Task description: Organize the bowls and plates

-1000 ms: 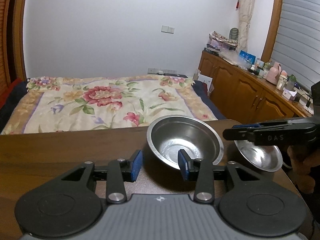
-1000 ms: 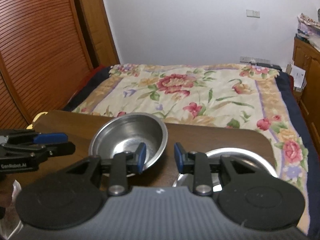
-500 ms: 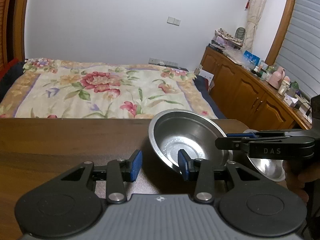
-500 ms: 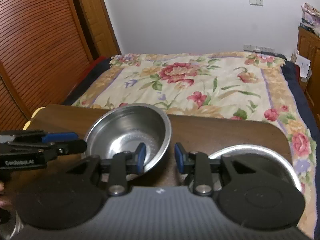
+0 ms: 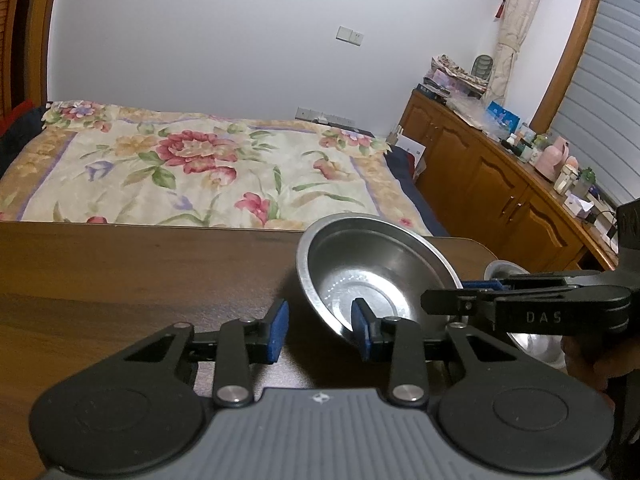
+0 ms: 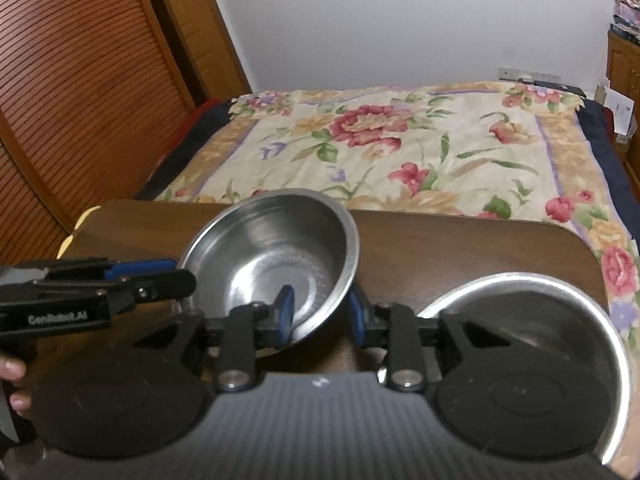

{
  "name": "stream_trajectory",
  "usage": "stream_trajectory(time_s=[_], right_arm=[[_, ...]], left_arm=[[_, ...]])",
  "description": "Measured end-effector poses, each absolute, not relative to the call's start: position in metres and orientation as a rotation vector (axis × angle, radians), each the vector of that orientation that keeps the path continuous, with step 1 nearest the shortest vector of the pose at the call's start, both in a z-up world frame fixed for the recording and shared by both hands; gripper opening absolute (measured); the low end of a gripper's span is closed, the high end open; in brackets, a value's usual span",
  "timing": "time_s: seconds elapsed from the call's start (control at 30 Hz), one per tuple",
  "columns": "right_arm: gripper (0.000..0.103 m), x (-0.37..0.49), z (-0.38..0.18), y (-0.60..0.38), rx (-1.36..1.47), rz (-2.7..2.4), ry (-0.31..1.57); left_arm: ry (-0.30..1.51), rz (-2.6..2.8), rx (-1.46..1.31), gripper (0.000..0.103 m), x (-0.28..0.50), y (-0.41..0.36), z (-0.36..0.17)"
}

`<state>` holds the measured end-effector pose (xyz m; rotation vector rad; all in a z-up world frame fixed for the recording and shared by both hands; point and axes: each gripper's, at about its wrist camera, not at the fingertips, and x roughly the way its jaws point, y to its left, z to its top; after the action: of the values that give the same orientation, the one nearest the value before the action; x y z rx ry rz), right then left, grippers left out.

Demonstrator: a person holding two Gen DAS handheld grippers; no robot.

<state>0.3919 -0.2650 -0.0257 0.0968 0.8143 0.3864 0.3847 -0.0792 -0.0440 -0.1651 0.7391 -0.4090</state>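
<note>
1. The steel bowl (image 6: 276, 264) sits on the wooden table (image 5: 120, 272), near its far edge by the bed, with a second steel dish (image 6: 560, 312) just beside it.
2. The right gripper (image 6: 318, 316) straddles the bowl's near rim, one pad inside, one outside; its jaws are closing, not yet pressing.
3. The left gripper (image 5: 318, 330) straddles the opposite rim likewise, jaws closing, nothing clamped.
4. The bowl looks light, stiff and slick; I'd pinch the thin rim squarely, or it may tip.
</note>
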Motion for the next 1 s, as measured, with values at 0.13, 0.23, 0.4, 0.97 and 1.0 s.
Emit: stream_trajectory(time_s=[0.13,0.23,0.4,0.97,1.0], right_arm=[[0.027,0.391,-0.027,-0.265,0.103,0.402,0.818],[0.023,0.391,-0.027,-0.266,0.112,0.414,0.823],[0.019,0.388,-0.028,-0.266,0.123,0.43,0.831],[0.011,0.351,0.024,-0.265,0.105,0.391,0.711],[0.011,0.348,0.027,-0.266,0.107,0.388,0.705]], left_arm=[[0.742,-0.406,-0.168,0.033,0.386,-0.08,-0.043],[0.746,-0.401,-0.168,0.03,0.388,-0.077,-0.045],[0.766,-0.401,-0.162,0.016,0.386,-0.074,-0.048],[0.676,-0.437,-0.143,0.014,0.329,-0.069,0.009],[0.669,-0.44,-0.142,0.014,0.325,-0.069,0.013]])
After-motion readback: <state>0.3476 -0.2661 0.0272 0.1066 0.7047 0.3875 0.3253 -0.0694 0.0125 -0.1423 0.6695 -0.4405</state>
